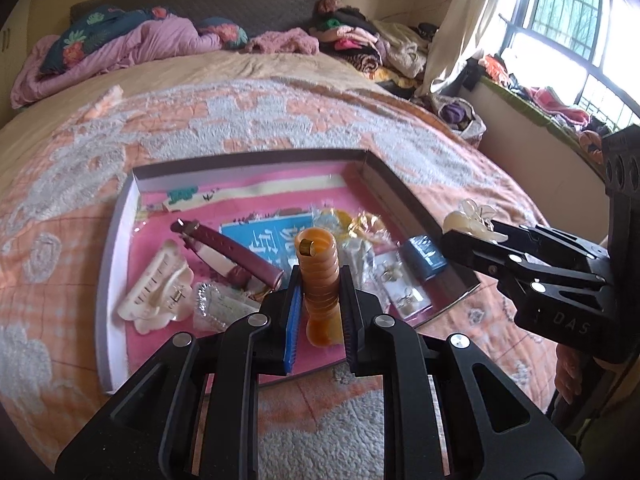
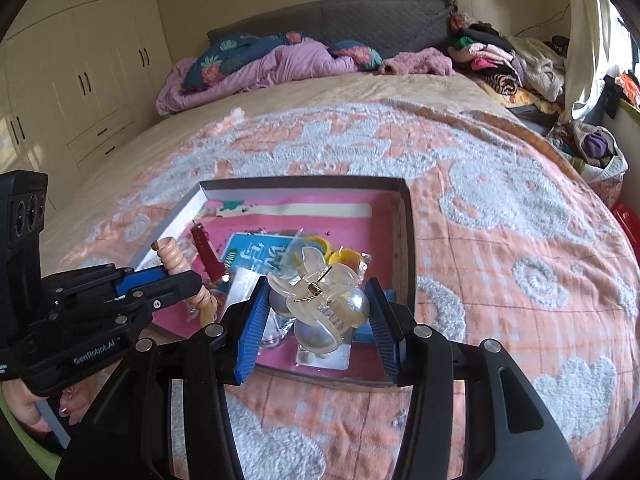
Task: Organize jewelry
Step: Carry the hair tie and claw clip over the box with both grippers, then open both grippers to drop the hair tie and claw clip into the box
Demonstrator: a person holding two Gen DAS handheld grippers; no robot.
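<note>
Holding one piece apiece, both grippers hang over the near edge of the shallow box [image 1: 120,216] that sits on the bed [image 1: 280,120]. The left gripper [image 1: 320,300] is pinched almost fully closed on an orange spiral hair tie [image 1: 318,264], which stands upright between the blue pads; gripping it low down on the coil leaves the top free, probably so it can be set down end first. The right gripper [image 2: 320,308] is closed partway on a clear claw clip [image 2: 320,296], squeezing its broad body from both sides with the spring facing up, which keeps the clip from twisting loose.

In the left wrist view, the right gripper [image 1: 476,240] comes in from 3 o'clock with the clip at its tip, just past the box's right-hand wall. In the right wrist view, the left gripper [image 2: 168,280] reaches in from 9 o'clock, carrying the hair tie over the box's left part.

Several things already lie on the pink lining of the box: a cream claw clip [image 1: 156,288] at about 8 o'clock of the box, a maroon case [image 1: 228,252] slanting beside it, a blue packet [image 1: 424,256] near the right wall at 3 o'clock, and some clear bags with small pieces that are too blurred to identify. The box seems to serve as the collecting place, so both held items look headed for bare spots inside it. The open pink floor at the far end, toward 12 o'clock, offers the most room.
</note>
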